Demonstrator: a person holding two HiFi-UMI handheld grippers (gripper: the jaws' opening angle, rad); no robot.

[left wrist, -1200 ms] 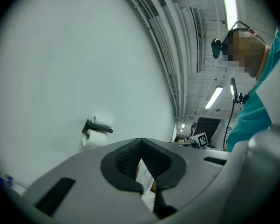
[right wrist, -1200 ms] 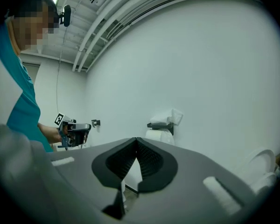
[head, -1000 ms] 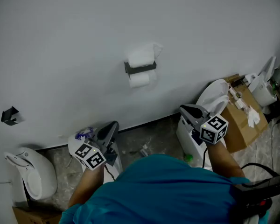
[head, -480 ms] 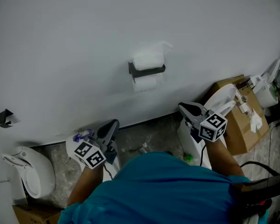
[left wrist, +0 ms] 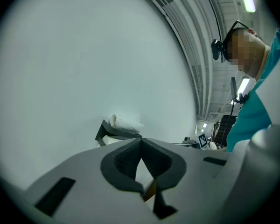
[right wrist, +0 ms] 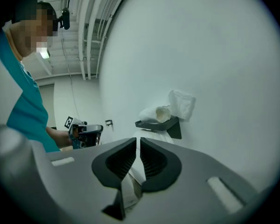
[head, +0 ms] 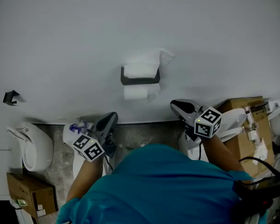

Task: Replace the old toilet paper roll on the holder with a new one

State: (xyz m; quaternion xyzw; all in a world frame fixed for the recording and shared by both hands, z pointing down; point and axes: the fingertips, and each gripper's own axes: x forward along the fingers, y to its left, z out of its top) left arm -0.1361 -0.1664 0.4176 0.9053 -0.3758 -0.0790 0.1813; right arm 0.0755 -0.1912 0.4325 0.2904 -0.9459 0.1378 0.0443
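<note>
toilet paper roll (head: 140,69) lies level along the wall, its underside hidden by the holder (head: 140,81); your left gripper (head: 113,116) and right gripper (head: 174,104) are closed, empty.

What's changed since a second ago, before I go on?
Both hands moved in toward the wall: the left gripper and right gripper now sit closer below the holder, one on each side. Nothing was grasped or released. Both stay shut and empty; the paper on the holder is untouched.
</note>
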